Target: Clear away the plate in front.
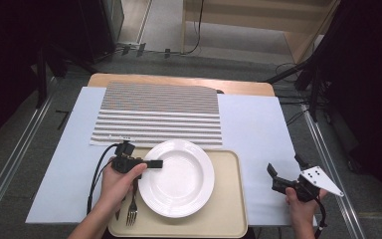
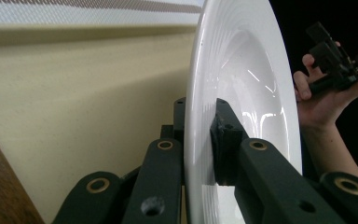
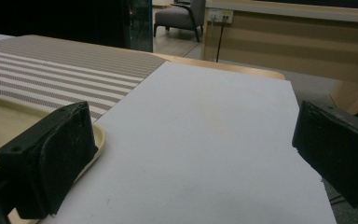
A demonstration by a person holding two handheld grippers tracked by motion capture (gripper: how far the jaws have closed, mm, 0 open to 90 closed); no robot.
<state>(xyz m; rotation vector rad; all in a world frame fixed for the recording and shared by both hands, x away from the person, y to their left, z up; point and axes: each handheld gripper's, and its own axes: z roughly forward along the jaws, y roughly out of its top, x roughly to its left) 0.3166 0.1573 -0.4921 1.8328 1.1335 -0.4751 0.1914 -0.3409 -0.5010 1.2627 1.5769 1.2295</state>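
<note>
Left tool (image 1: 151, 163) clamped on the rim of the white plate (image 1: 179, 177), one jaw above the rim and one below, as seen close up in the left gripper view, where the plate (image 2: 242, 93) runs edge-on between the black jaws. Right tool (image 1: 284, 175) spread wide and holding nothing, low at the right of the high view, over the white sheet (image 1: 258, 129) that covers the worktop (image 1: 179, 79).

Largest to smallest, then. White sheet across most of the worktop. Striped placemat (image 1: 159, 114) in the upper middle of the frame, bare, just beyond the tray. Beige tray (image 1: 229, 209) at lower centre, bearing the plate, which sits toward the tray's left half and laps over its far edge. Fork (image 1: 133, 206) at the tray's lower left, beside the plate and partly under the left hand (image 1: 119, 181).

Judged step: plate gripped and about to be lifted off the tray, probably toward the placemat. Cannot tell whether already raised.

Next move calls for a firm, level lift: a one-sided pinch on a smooth glazed rim invites tipping or slipping. Enough height wanted to clear the tray's lip, then a short carry up the frame and a flat set-down on the stripes. Right tool free to steady the far rim if needed.
</note>
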